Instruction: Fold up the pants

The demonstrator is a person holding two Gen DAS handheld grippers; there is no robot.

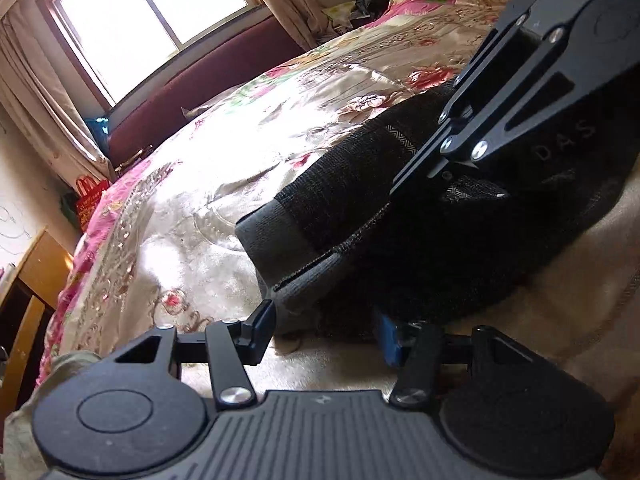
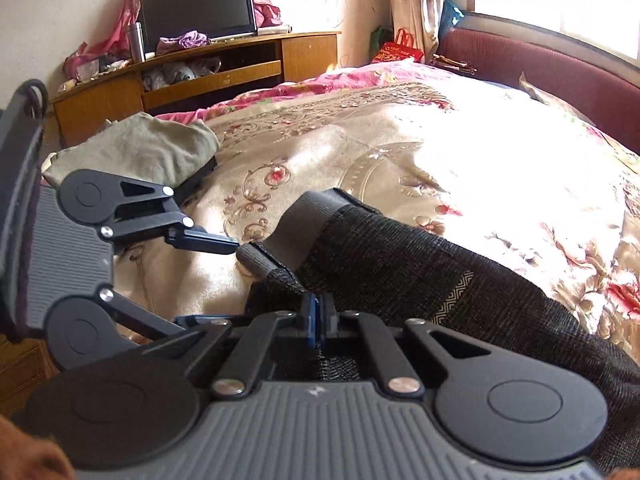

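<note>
Dark knit pants (image 1: 400,248) with grey cuffs (image 1: 276,232) lie folded on a floral bedspread (image 1: 180,208). My left gripper (image 1: 324,332) stands open at the cuff end, with the cuff bundle between its fingers. In the right wrist view one left finger (image 2: 204,240) touches a grey cuff (image 2: 304,216). My right gripper (image 1: 448,172) comes down onto the pants further along. Its blue pads are closed together in the dark fabric of the pants (image 2: 400,264), at my right gripper (image 2: 319,312).
An olive-green cloth (image 2: 140,148) lies on the bed to the left. Beyond it stands a wooden cabinet (image 2: 240,68) with a television (image 2: 196,4). A maroon headboard (image 2: 540,64) and a bright window (image 1: 152,12) bound the far side.
</note>
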